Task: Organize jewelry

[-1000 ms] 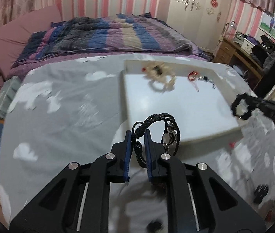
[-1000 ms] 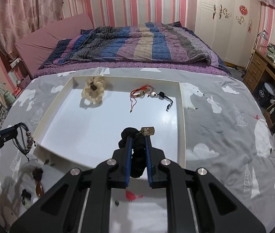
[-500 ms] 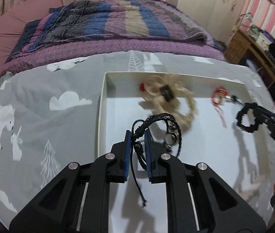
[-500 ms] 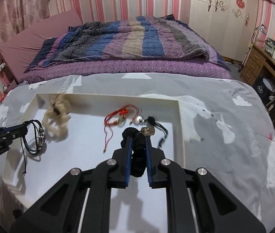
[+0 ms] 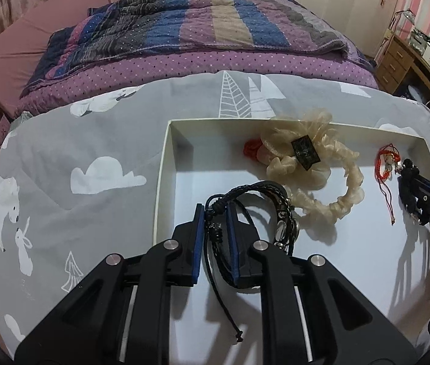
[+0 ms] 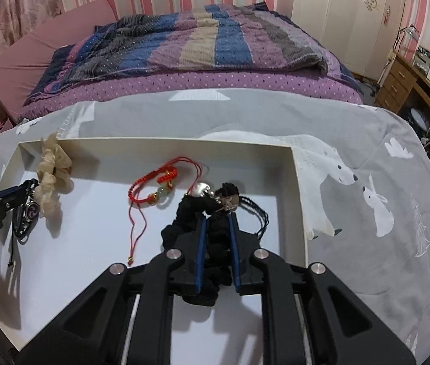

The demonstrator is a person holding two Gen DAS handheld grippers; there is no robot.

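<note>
Both grippers hang over a shallow white tray (image 5: 160, 179) that sits on a grey sheet printed with clouds and animals (image 5: 93, 140). The left gripper (image 5: 216, 213) has its jaws narrow, pinching the cords of a black braided bracelet (image 5: 263, 190) whose loop and metal charms spill out toward 2 o'clock of the fingertips, a loose cord end trailing to 6 o'clock. The right gripper (image 6: 216, 222) has its jaws just beginning to open, with a black scrunchie (image 6: 190, 210) bunched between the blue pads and a small metal tag at its 12 o'clock end. In the tray, a cream scrunchie (image 5: 309, 164) lies at 1 o'clock of the left gripper, and a red string bracelet (image 6: 154, 182) lies at 11 o'clock of the right gripper.
</note>
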